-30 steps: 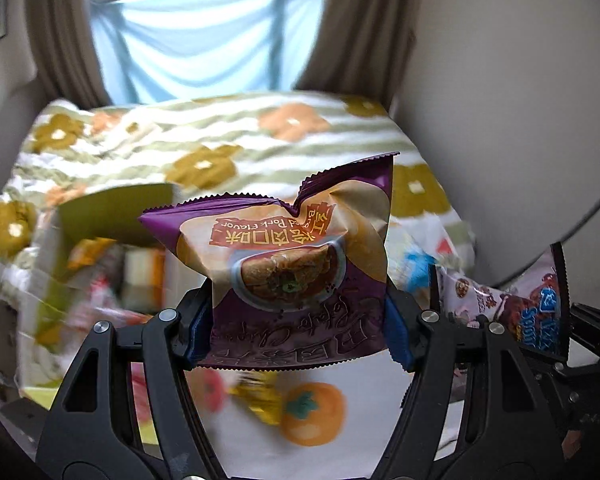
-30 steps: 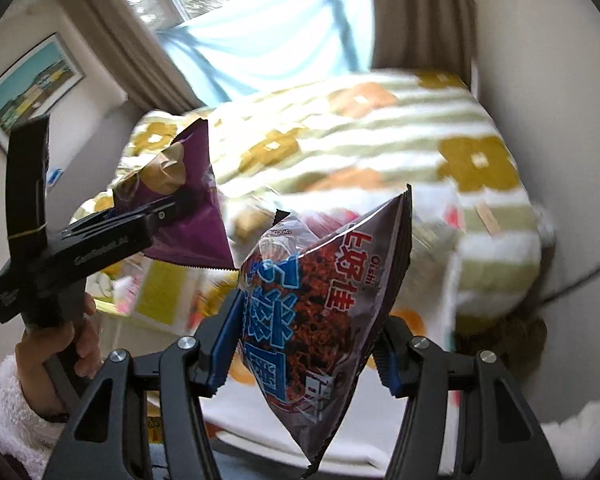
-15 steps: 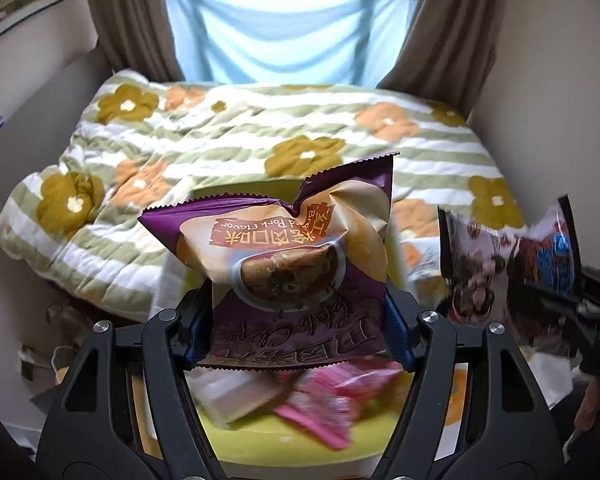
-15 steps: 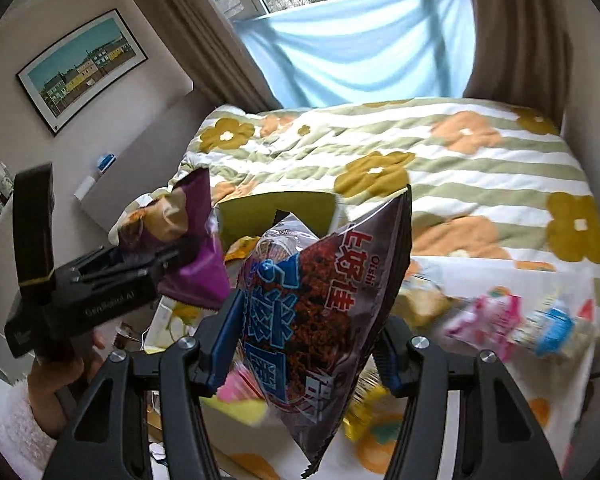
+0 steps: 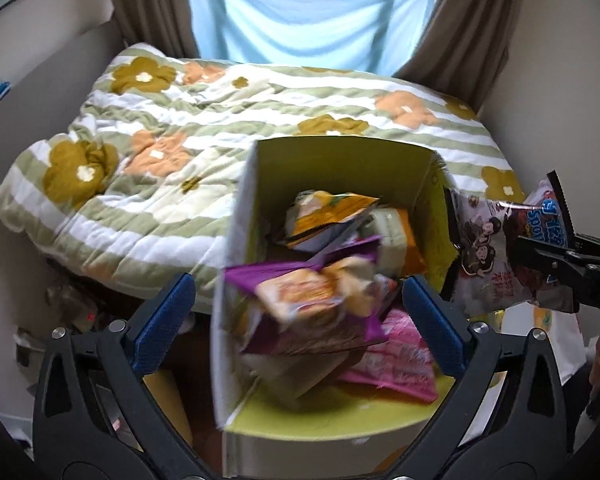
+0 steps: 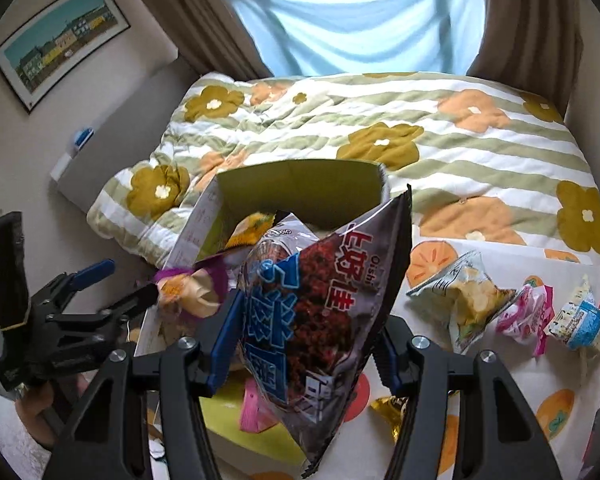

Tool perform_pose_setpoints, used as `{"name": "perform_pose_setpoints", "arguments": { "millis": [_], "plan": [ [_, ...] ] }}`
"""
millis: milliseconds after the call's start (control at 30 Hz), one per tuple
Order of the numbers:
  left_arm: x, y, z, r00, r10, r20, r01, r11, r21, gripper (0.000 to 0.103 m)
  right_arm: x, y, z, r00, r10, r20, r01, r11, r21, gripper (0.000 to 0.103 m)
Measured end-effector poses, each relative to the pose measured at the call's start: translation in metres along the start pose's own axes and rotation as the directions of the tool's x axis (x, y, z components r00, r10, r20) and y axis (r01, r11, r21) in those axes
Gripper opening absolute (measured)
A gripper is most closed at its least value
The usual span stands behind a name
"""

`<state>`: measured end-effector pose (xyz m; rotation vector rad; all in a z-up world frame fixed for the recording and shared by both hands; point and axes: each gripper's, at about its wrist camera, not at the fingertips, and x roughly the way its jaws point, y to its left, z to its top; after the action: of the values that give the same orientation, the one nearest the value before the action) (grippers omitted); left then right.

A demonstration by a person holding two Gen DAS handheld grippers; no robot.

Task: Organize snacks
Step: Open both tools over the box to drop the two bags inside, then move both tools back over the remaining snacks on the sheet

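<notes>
So the purple snack bag (image 5: pixel 316 300) sits blurred between the wide-spread left hand-held gripper (image 5: pixel 300 320), above the open box (image 5: pixel 340 160) mid-frame. Right hand-held gripper (image 6: pixel 300 344), clamped on the dark chip bag (image 6: pixel 324 304), has that box up-left.

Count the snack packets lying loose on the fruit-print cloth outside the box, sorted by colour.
Pale blue-green chip bag: 1
Pink packet: 1
Blue and white packet: 1
Gold wrapper, partly hidden: 1
Total: 4
</notes>
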<state>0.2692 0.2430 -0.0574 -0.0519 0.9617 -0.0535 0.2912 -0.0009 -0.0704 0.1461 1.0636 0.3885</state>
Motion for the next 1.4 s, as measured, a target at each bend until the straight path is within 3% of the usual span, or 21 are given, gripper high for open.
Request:
{"name": "perform_pose_setpoints", "arguments": {
  "millis": [233, 333, 400, 600, 900, 1133, 1400],
  "plan": [
    [-0.026, 0.019, -0.009, 0.997, 0.057, 0.05, -0.056, 0.998, -0.014, 0.103, 0.008, 0.017, -0.004, 0.997, 0.072, -0.034, -0.072, 0.997, -0.002, 0.056],
    [-0.035, 0.027, -0.011, 0.995, 0.068, 0.079, -0.064, 0.997, -0.043, 0.103, 0.008, 0.03, -0.008, 0.988, 0.151, -0.009, -0.151, 0.988, -0.031, 0.066],
    [-0.036, 0.031, -0.015, 0.994, 0.068, 0.082, -0.063, 0.996, -0.057, 0.103, 0.014, 0.034, -0.012, 0.985, 0.171, 0.023, -0.169, 0.984, -0.055, 0.103],
    [-0.025, 0.031, -0.035, 0.998, 0.056, 0.036, -0.053, 0.996, -0.076, 0.103, 0.012, 0.03, -0.038, 0.998, 0.023, 0.057, -0.018, 0.995, -0.094, 0.103],
    [-0.026, -0.004, -0.031, 0.999, 0.011, 0.05, -0.01, 0.999, -0.034, 0.103, -0.022, 0.006, -0.064, 0.997, -0.021, 0.07, 0.024, 0.999, -0.042, 0.103],
    [-0.032, -0.068, -0.024, 0.995, -0.049, 0.085, 0.046, 0.998, 0.038, 0.103, -0.074, -0.045, -0.074, 0.975, -0.114, 0.19, 0.117, 0.993, -0.003, 0.103],
    [-0.034, -0.176, -0.025, 0.991, -0.075, 0.113, 0.062, 0.992, 0.113, 0.103, -0.105, -0.117, -0.086, 0.962, -0.162, 0.22, 0.165, 0.986, 0.007, 0.103]
  ]
}}
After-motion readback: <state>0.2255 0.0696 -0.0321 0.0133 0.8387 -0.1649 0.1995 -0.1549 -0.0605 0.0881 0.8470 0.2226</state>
